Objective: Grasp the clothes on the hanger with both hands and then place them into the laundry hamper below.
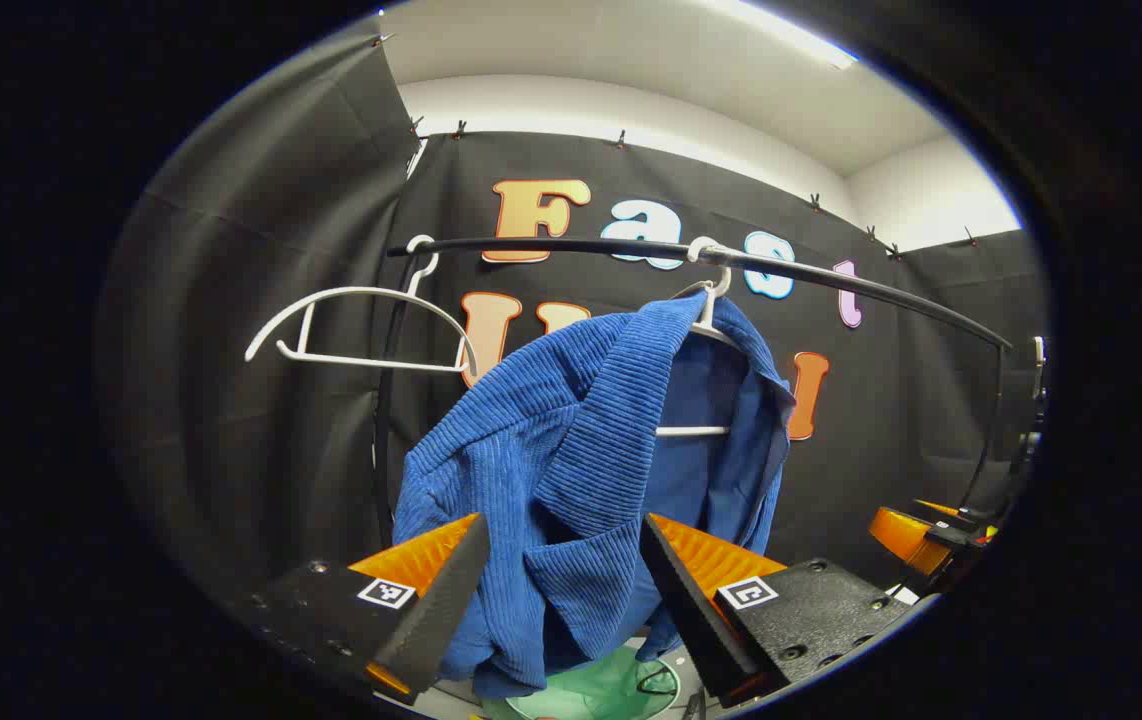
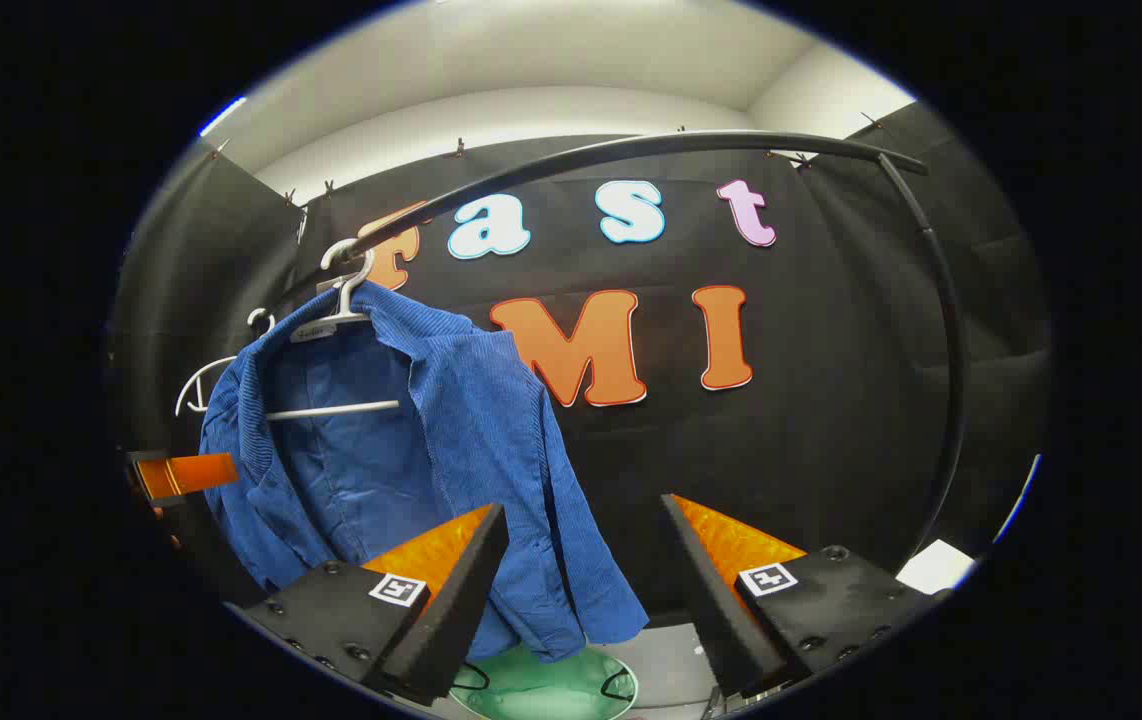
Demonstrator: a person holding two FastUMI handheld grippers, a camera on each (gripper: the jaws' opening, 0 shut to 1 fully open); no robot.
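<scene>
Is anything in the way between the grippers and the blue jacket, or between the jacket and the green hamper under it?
Nothing visible blocks either path. The left gripper is open with the blue jacket between its fingers. The right gripper is open beside the sleeve. The green hamper sits open directly below.

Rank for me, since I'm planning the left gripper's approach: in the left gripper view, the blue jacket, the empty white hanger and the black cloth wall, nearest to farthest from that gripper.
1. blue jacket, hanging between the left gripper fingers.
2. empty white hanger, upper left on the rail.
3. black cloth wall, behind everything.
</scene>
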